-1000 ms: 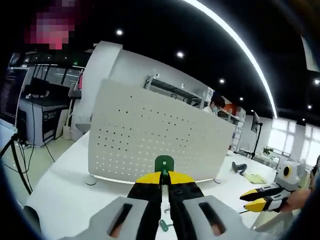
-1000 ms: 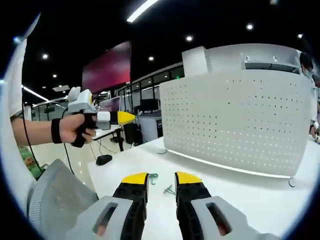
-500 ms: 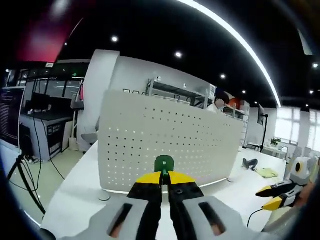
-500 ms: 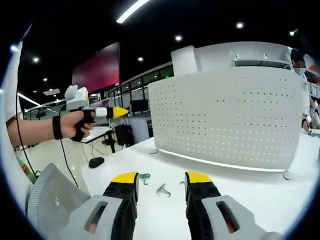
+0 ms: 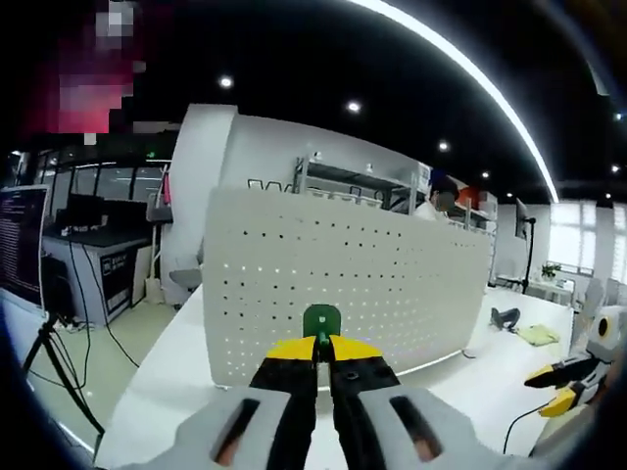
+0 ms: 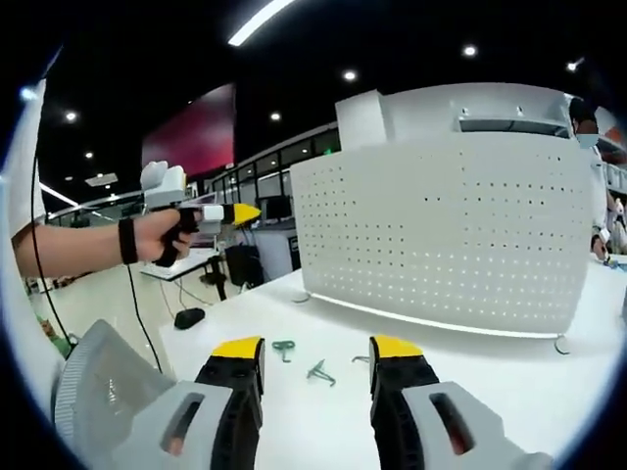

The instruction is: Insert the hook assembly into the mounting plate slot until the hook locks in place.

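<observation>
Approach is the step in hand: we hold the green hook (image 5: 321,320) pinched in the left gripper (image 5: 322,349), facing the perforated mounting plate (image 5: 343,294) standing on the table (image 6: 470,392). Our right gripper (image 6: 318,351) hangs spread and empty above spare hooks (image 6: 317,371). Next we must line the hook with a slot and push.

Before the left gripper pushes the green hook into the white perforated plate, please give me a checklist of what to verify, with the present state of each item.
1. Green hook clamped in left gripper: ok, jaws closed on it.
2. Hook facing the perforated plate: ok, plate stands upright ahead.
3. Hook tip lined up with a hole: cannot tell.
4. Hook inserted and locked: not ok, left gripper is apart from the plate.
5. Right gripper out of the way: ok, open, above the table.
6. Spare hooks visible on the table: ok.
</observation>
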A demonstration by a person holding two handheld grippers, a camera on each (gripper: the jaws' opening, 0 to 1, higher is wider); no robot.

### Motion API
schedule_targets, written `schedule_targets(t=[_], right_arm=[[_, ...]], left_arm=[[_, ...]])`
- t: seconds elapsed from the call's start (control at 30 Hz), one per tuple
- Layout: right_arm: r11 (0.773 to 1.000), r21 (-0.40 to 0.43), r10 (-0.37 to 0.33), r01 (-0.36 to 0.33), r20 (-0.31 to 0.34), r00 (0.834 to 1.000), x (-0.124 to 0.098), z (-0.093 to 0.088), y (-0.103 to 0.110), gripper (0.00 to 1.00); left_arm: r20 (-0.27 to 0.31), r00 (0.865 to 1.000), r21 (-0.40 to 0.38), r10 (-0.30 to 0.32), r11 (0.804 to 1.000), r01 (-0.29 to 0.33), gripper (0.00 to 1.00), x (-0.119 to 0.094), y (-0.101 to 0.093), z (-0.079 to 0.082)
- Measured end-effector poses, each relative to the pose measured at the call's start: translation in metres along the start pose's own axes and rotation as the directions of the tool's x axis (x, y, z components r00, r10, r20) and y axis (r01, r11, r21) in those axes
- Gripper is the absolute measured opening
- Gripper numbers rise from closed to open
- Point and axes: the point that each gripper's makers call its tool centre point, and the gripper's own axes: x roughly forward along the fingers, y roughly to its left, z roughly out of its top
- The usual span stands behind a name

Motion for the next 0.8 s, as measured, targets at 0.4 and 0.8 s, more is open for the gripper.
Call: schedule_targets(t=[0.4, 0.8], right_arm=[[0.999, -0.004, 0.036, -0.036, -0.019, 0.999, -0.002, -0.002, 0.004, 0.47], [0.999, -0.001, 0.042, -0.042, -0.029, 0.999, -0.005, -0.006, 0.005, 0.47]], left_arm=[[0.025, 0.999, 0.021, 0.042, 0.999, -0.042, 0.03, 0.018, 0.02, 0.019], [0.042, 0.998, 0.041, 0.046, 0.998, -0.047, 0.03, 0.041, 0.021, 0.037]])
